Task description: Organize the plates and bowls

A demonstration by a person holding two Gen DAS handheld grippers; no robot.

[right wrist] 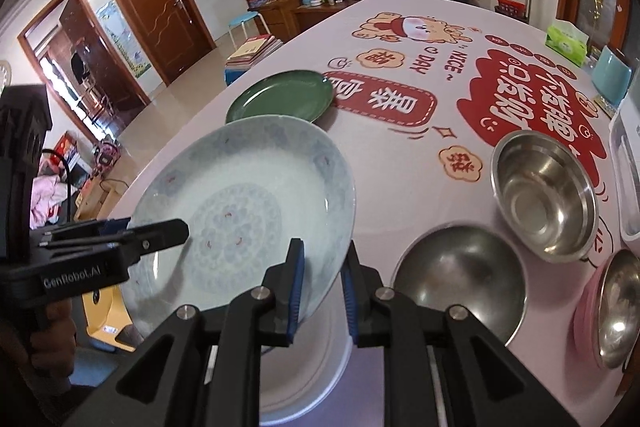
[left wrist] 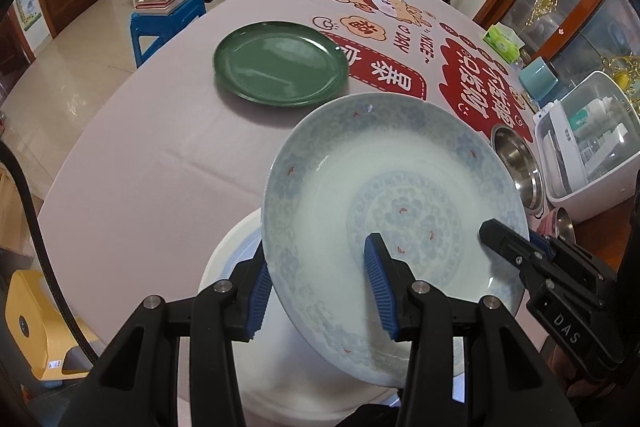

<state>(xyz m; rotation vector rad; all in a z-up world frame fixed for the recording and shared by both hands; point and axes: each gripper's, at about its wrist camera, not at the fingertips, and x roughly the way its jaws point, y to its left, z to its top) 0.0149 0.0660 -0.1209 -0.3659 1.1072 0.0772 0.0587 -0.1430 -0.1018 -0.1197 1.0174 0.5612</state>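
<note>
Both my left gripper (left wrist: 320, 283) and right gripper (right wrist: 322, 287) grasp the pale blue patterned porcelain plate (left wrist: 384, 203), lifted and tilted above a white plate (right wrist: 304, 367). The green round plate (left wrist: 280, 63) at eleven o'clock looks like its stack; the steel bowls (right wrist: 544, 195) at two o'clock are not yet nested.

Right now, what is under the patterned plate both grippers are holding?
Under the lifted patterned plate sits a white dish with a blue-tinted inside, resting on the tablecloth. Most of it is covered by the plate and grippers, so its contents cannot be seen.

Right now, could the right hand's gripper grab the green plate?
Probably not yet. The right gripper is shut on the patterned plate, which the left gripper also holds, and that plate sits between it and the green plate.
</note>
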